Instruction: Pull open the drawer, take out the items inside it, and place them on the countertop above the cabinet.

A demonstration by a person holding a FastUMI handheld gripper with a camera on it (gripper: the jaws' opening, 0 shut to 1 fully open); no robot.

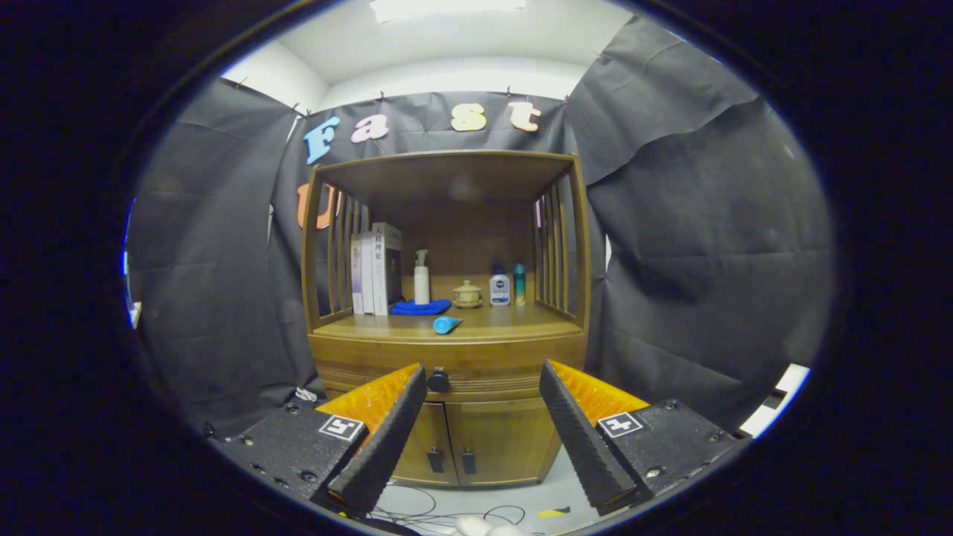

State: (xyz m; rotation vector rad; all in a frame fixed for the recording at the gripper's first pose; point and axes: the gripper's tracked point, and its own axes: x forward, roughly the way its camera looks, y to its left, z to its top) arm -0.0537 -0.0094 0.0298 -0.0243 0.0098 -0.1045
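Note:
A wooden cabinet (447, 350) stands ahead against the booth wall, some way beyond my fingers. Its drawer (484, 370) sits shut under the countertop (506, 321), with a dark round knob (438, 380) just to the right of my left fingertip. My gripper (482, 380) is open, fingers spread wide, nothing between them, and it is apart from the drawer. A blue tube (447, 324) lies on the countertop near its front edge. What is inside the drawer is hidden.
On the countertop stand books (376, 269), a white spray bottle (421, 278) on a blue cloth (421, 307), a small lidded pot (467, 294), a white bottle (499, 287) and a teal bottle (519, 284). Two lower doors (476, 441) are shut. Cables (447, 514) lie on the floor.

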